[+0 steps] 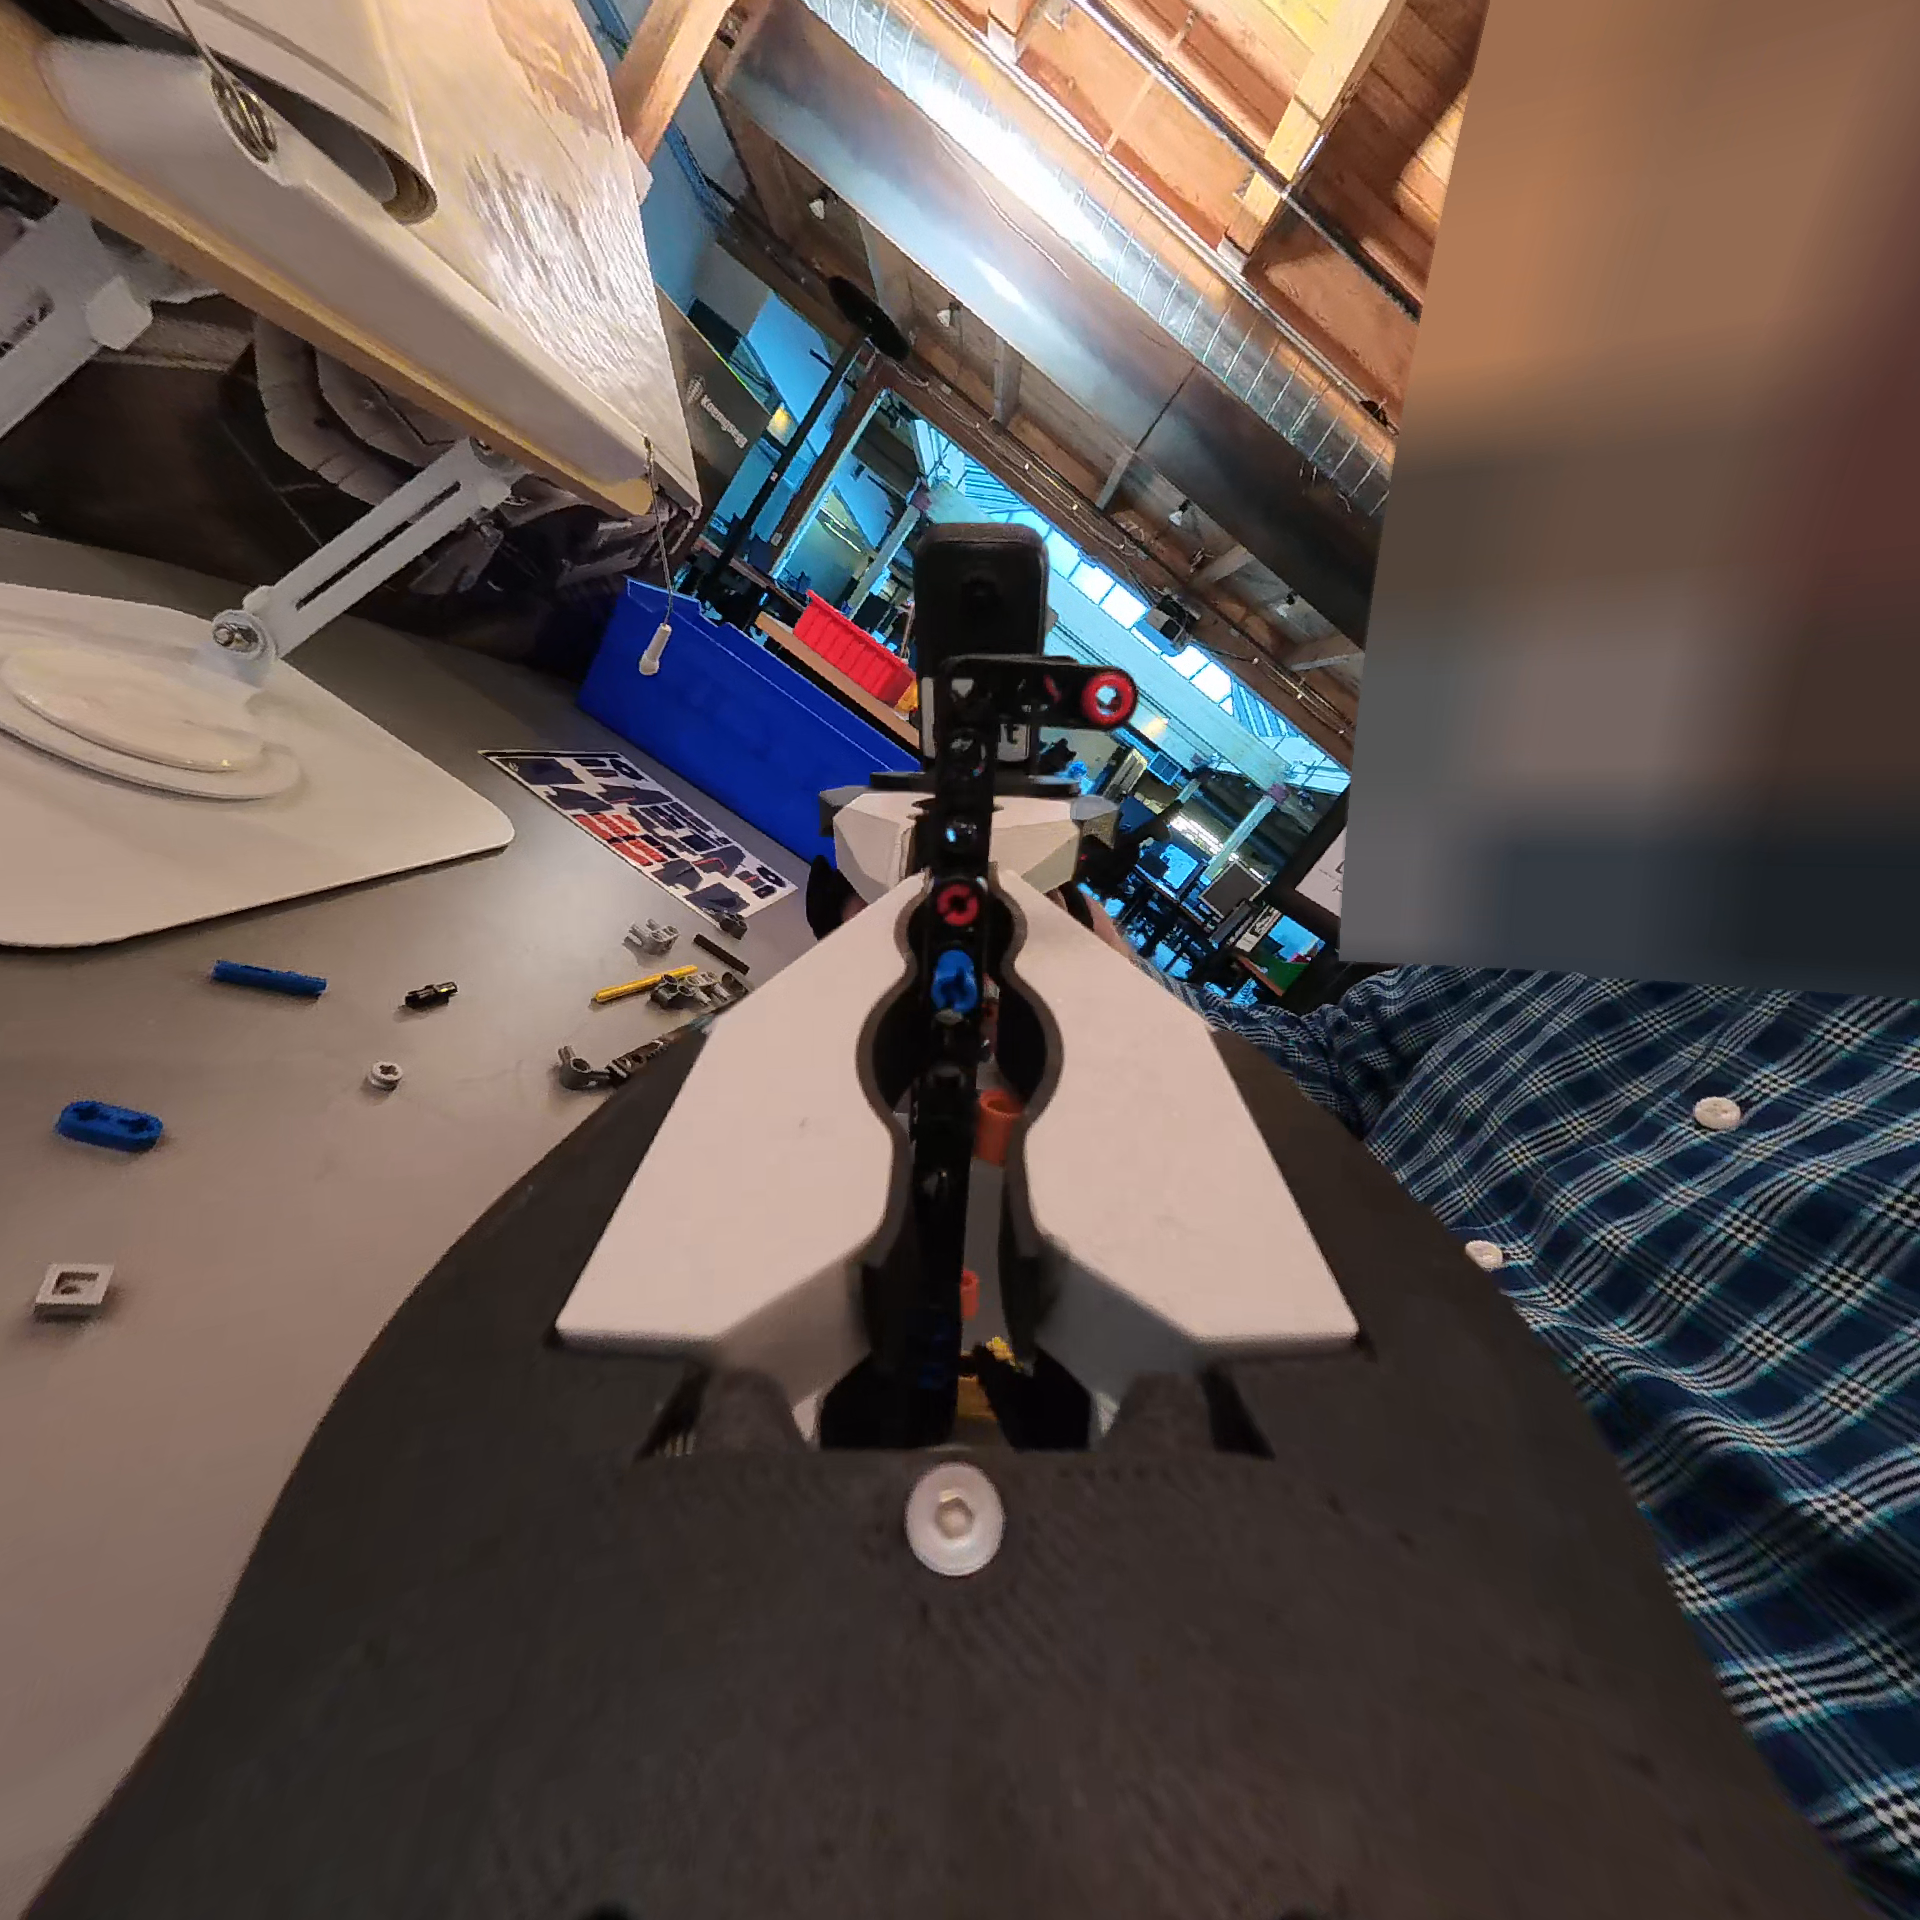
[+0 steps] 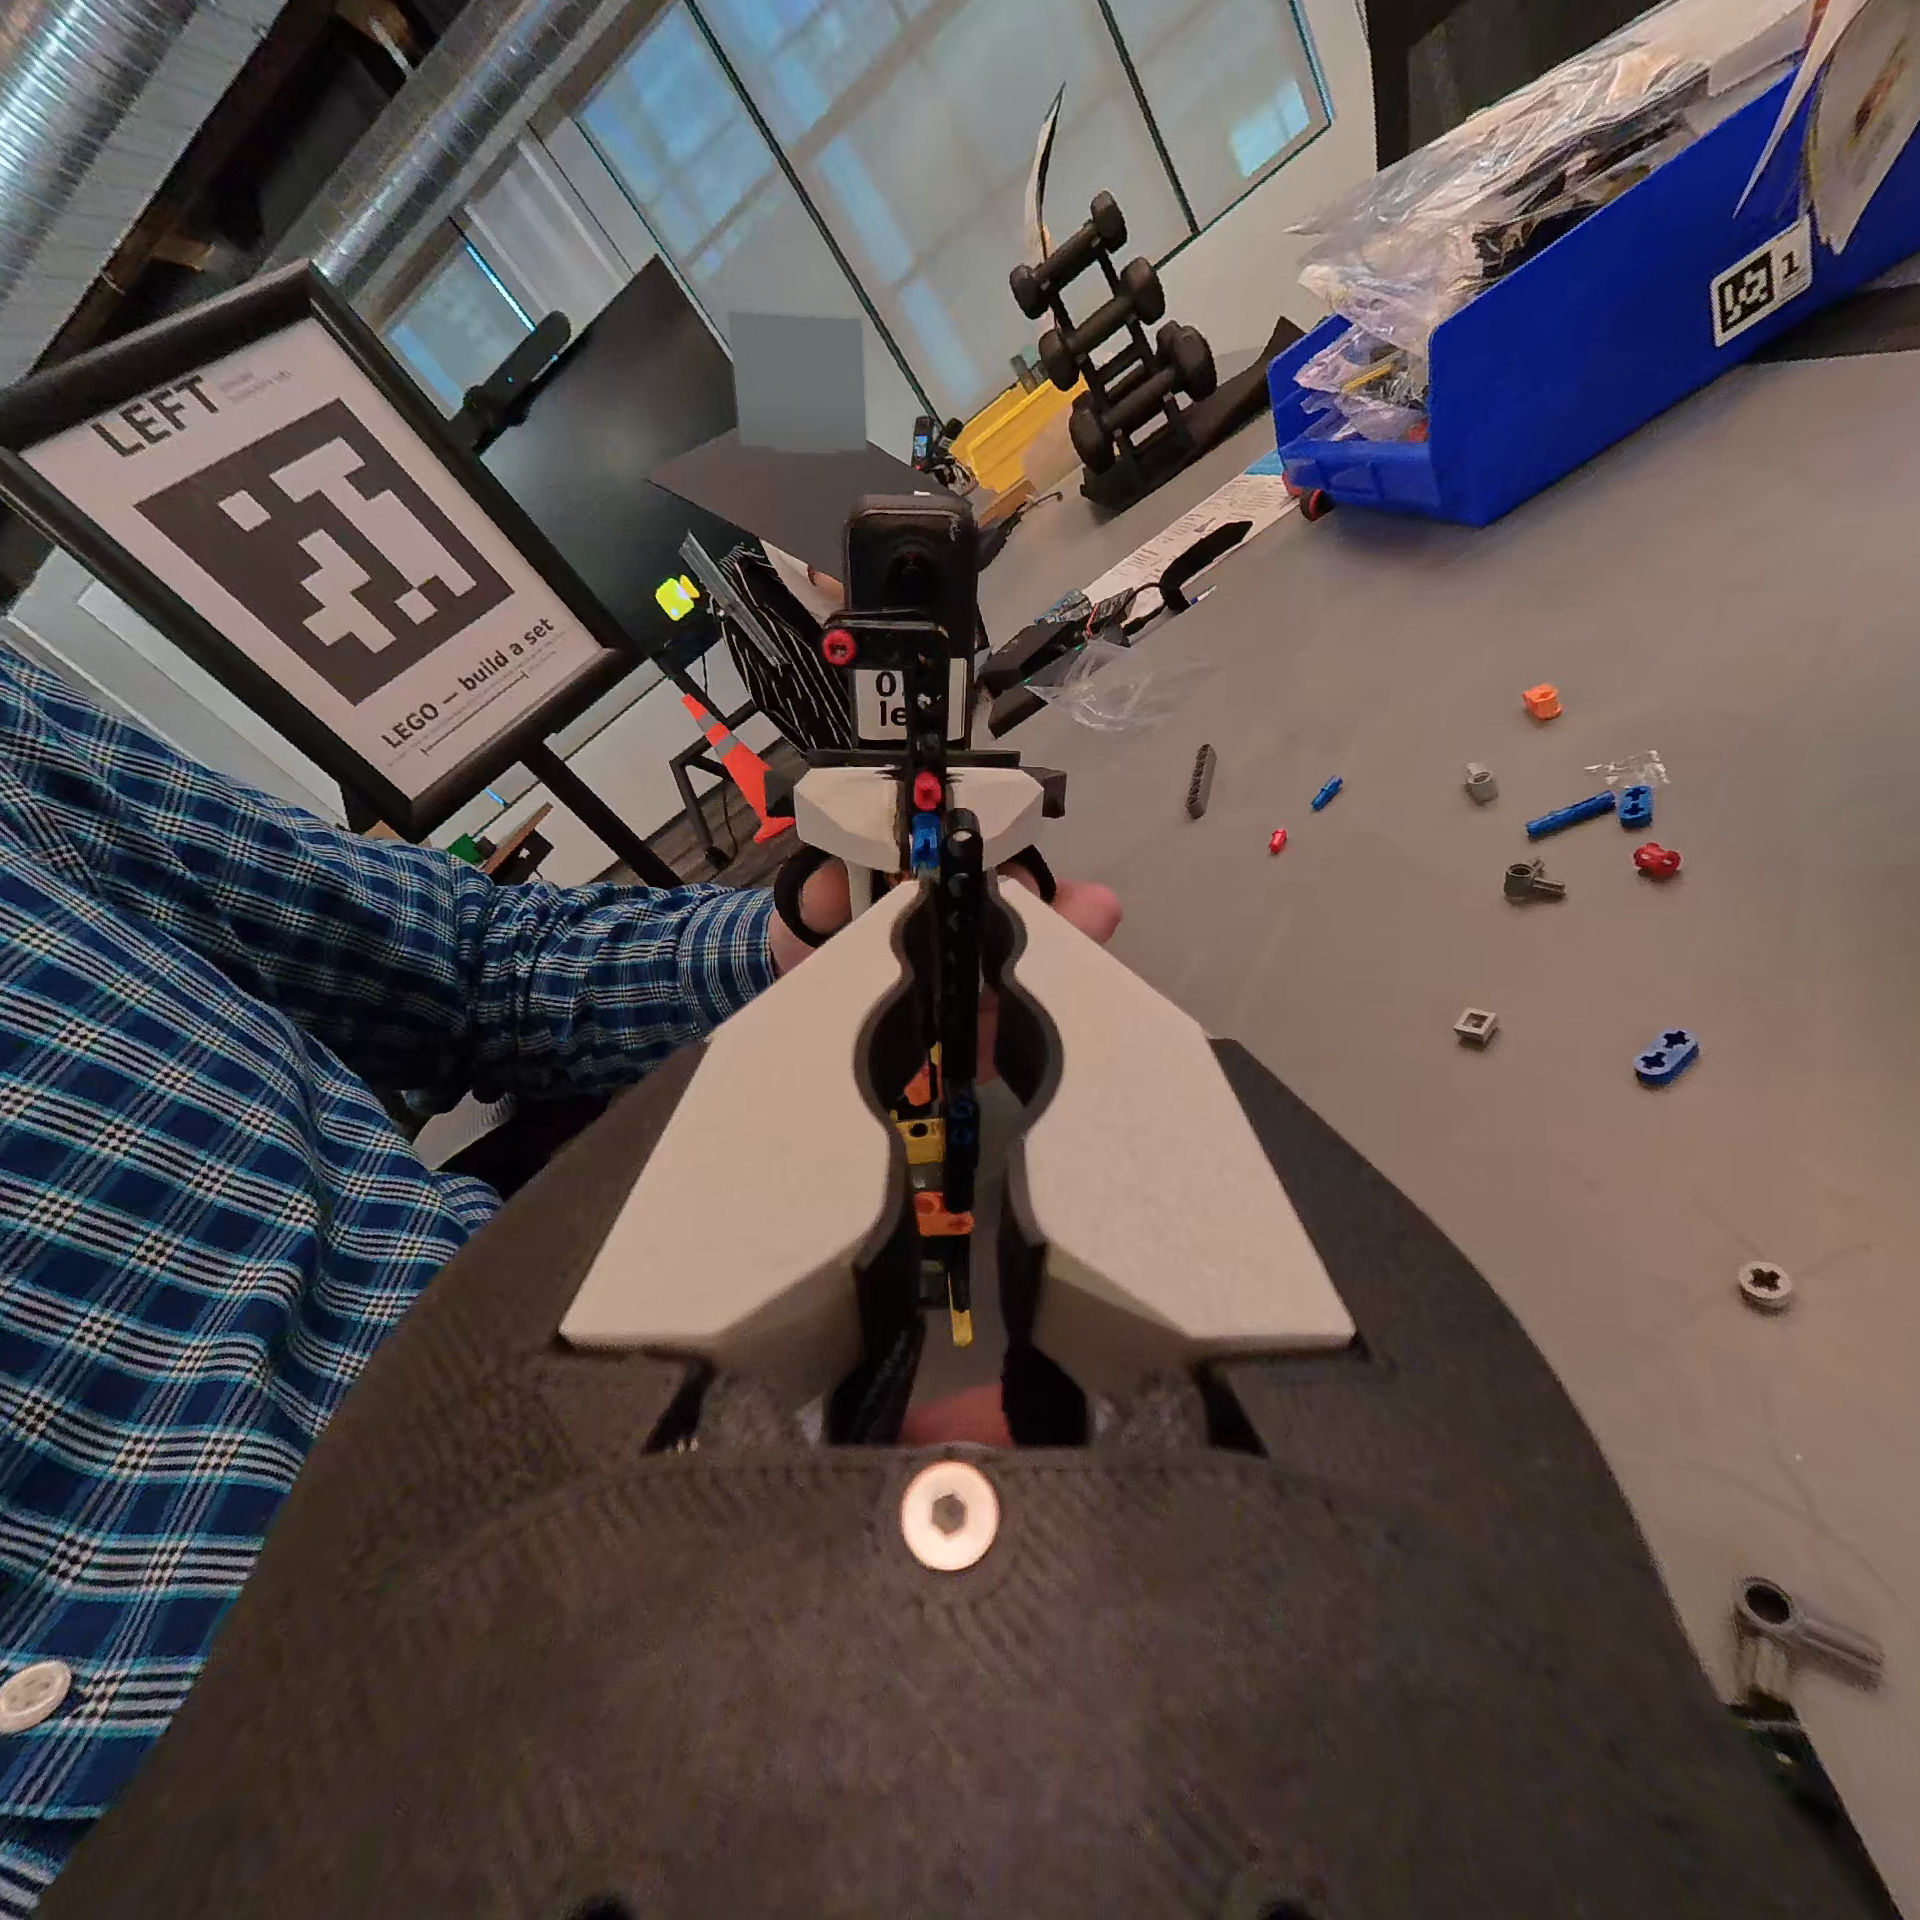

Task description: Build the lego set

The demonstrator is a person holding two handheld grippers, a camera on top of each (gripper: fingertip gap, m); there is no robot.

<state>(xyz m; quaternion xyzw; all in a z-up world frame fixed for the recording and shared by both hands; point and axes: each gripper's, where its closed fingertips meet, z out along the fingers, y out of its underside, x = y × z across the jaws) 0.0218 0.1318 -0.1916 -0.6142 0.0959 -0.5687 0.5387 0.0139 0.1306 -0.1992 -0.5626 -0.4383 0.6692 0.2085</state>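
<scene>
Fingers of both grippers are pressed onto one lego assembly point(image 1: 951, 997), a long black beam studded with red, blue, orange and yellow pins, held edge-on above the tabletop point(image 1: 343, 1164). The left gripper point(image 1: 956, 914) pinches it along its length, and the right gripper point(image 2: 951, 914) clamps the same beam from the opposite end, so each camera looks down the beam at the other gripper. A short arm with a red bush point(image 1: 1104, 696) sticks out sideways at the beam's far end, beyond the left fingertips.

The assembly looks light and stiff, yet likely to flex or pop apart at the pin joints if twisted. Its smooth plastic could slip, so the flat faces of the beam are probably the best hold, clear of the protruding pins.

Loose parts lie on the tabletop to one side of the fingers: a blue axle point(image 1: 268, 979), a blue link point(image 2: 1665, 1057) and a grey connector point(image 2: 1532, 883).
</scene>
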